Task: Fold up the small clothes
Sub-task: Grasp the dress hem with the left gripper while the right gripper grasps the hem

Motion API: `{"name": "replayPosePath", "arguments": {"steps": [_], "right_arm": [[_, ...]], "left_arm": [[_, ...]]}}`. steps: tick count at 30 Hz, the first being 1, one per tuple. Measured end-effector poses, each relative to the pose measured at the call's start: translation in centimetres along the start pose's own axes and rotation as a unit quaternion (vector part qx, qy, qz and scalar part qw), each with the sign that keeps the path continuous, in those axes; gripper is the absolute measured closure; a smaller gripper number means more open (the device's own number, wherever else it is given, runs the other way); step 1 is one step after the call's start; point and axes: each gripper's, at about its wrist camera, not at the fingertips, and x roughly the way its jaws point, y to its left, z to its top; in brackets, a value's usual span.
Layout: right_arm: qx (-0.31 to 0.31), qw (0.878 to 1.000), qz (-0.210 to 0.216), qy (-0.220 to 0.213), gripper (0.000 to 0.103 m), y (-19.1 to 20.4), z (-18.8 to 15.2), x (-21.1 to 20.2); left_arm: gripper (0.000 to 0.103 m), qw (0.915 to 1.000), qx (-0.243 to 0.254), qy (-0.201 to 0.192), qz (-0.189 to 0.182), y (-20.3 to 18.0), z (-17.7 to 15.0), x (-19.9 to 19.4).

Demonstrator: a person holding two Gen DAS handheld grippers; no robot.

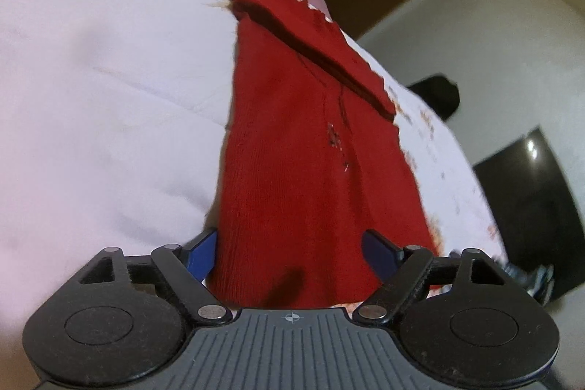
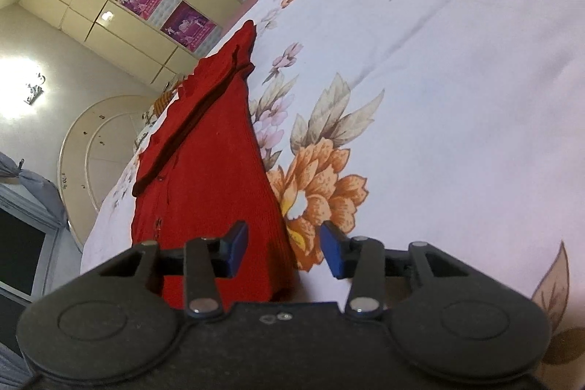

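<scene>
Lying flat on the flowered bed sheet, the red knit garment runs toward twelve o'clock. Left gripper and right gripper straddle its near hem, released. Clenching too shallow could catch one layer only, skewing the fold.

A red knit garment lies on the floral bedsheet.

Black grippers — blue fingers, silver rivets
</scene>
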Motion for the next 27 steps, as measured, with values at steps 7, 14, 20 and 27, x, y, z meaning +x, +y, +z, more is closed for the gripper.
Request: {"name": "replayPosePath", "arguments": {"steps": [7, 14, 20, 27], "right_arm": [[-0.033, 0.998, 0.031, 0.046, 0.061, 1.3, -0.3, 1.5], [-0.051, 0.997, 0.027, 0.057, 0.064, 2.2, -0.3, 1.9], [-0.055, 0.996, 0.024, 0.065, 0.073, 2.1, -0.3, 2.1], [-0.055, 0.996, 0.025, 0.066, 0.074, 1.9, -0.4, 2.2]], "left_arm": [[0.058, 0.9990, 0.037, 0.015, 0.022, -1.0, 0.2, 0.6], [0.058, 0.9989, 0.039, 0.010, 0.022, -0.6, -0.1, 0.4], [0.058, 0.9992, 0.033, 0.009, 0.020, -0.5, -0.1, 0.3], [0.058, 0.9991, 0.036, 0.004, 0.021, -0.6, -0.3, 0.3]]}}
